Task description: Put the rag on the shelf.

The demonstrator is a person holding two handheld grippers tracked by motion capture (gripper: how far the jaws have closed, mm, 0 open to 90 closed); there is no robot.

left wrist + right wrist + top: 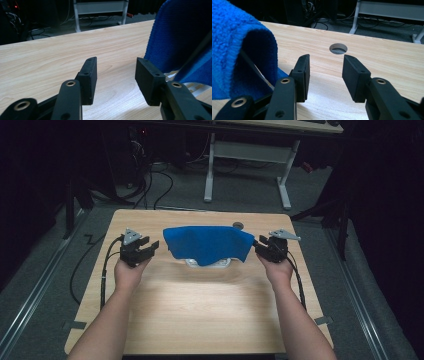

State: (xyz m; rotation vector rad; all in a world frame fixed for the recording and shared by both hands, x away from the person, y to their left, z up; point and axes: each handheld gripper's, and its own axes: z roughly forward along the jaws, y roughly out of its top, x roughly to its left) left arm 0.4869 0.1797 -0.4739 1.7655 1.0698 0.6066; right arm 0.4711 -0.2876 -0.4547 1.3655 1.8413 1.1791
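A blue cloth hangs draped over a white rack at the table's centre, toward twelve o'clock. The left gripper waits at its nine o'clock, the right gripper at three, both with jaws wide and empty, seemingly positioned to take its two ends.

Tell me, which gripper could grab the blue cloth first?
Probably the right gripper. Its open jaws sit right beside the blue cloth edge, nearly touching. The left gripper is open too, but a strip of bare table separates it from the cloth.
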